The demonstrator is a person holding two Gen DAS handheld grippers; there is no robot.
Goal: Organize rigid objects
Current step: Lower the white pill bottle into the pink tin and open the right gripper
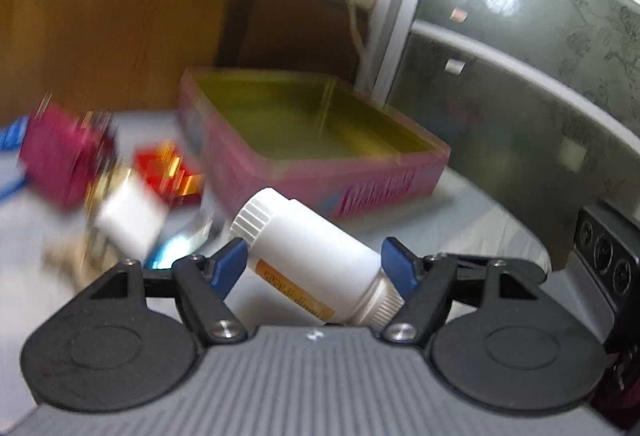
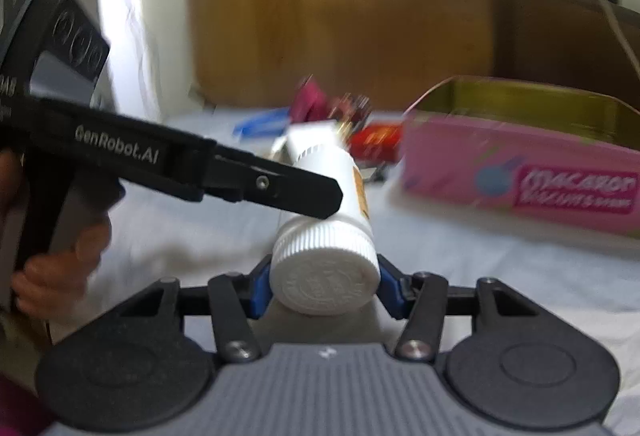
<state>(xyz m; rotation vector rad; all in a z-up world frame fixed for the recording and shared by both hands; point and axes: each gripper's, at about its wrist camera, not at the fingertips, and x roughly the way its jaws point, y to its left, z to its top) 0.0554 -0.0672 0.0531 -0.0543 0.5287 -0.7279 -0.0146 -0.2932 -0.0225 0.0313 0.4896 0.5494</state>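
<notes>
On the white-covered worktop (image 2: 460,268) a pink macaron tin (image 1: 320,172) stands open, with nothing visible inside. A white pill bottle (image 1: 312,252) is held across both tools: the left hand-held gripper (image 1: 316,268) clamps its body, the right hand-held gripper (image 2: 324,288) its ribbed cap (image 2: 324,276).

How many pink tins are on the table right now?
1. The pink tin sits open on the white cloth, just beyond the white bottle. The clutter to its left in the left wrist view is blurred and could hide another.
</notes>
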